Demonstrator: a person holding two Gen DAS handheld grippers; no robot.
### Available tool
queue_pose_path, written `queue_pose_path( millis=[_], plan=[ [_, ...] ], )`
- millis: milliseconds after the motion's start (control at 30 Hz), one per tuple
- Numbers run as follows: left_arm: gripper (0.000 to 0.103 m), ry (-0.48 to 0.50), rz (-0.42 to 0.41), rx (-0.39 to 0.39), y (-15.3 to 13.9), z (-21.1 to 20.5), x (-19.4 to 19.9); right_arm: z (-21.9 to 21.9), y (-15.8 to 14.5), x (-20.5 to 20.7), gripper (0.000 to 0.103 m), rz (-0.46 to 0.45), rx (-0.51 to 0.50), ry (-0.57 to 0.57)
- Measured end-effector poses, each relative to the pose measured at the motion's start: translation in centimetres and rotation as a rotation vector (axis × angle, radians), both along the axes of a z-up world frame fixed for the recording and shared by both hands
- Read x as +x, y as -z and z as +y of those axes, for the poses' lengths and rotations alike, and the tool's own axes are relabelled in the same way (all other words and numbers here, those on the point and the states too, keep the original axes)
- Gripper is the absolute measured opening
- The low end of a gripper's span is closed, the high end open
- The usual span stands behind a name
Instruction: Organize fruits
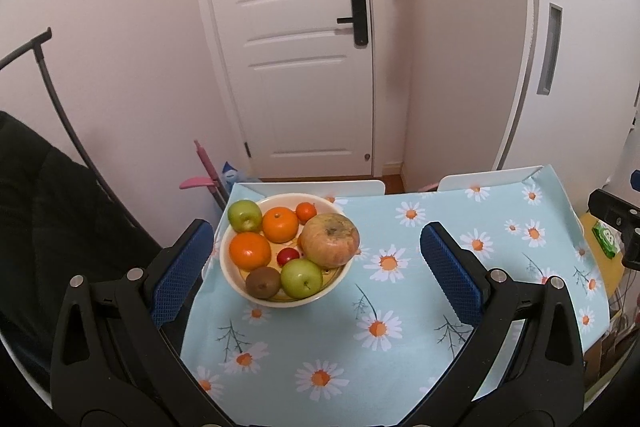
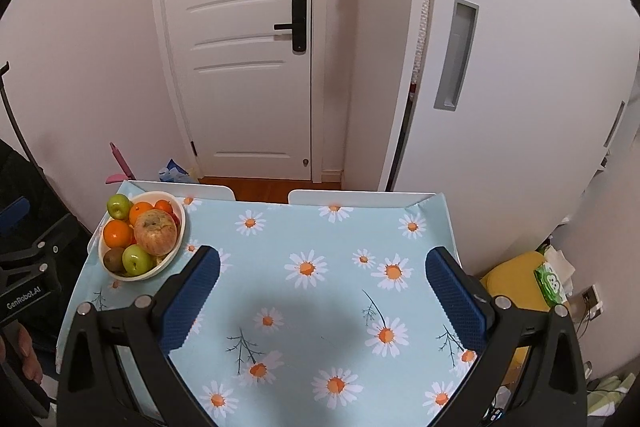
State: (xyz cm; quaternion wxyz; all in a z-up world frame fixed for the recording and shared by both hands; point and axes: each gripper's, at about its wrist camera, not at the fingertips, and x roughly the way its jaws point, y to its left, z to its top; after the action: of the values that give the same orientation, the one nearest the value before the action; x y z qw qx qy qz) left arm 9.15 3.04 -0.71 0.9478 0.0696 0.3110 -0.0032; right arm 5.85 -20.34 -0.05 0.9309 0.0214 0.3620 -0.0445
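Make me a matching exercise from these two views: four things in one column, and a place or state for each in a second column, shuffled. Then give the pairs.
Things:
1. kiwi
2. big reddish apple
3. left gripper
4. green packet

Places or states:
A. off the table, to its right, on something yellow
B. open, holding nothing, above the table
C. at the bowl's near rim, beside a green apple
D. largest fruit, on the bowl's right side

Pairs: 1-C, 2-D, 3-B, 4-A
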Motion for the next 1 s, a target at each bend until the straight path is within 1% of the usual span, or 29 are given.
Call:
queue_pose_path(
  millis=[1000],
  plan=[
    [0.103,0.005,-0.013,-0.004,-0.71,-0.14,-0.55,-0.23,-0.03,-0.06,0.102,0.000,0.012,0.001]
  ],
)
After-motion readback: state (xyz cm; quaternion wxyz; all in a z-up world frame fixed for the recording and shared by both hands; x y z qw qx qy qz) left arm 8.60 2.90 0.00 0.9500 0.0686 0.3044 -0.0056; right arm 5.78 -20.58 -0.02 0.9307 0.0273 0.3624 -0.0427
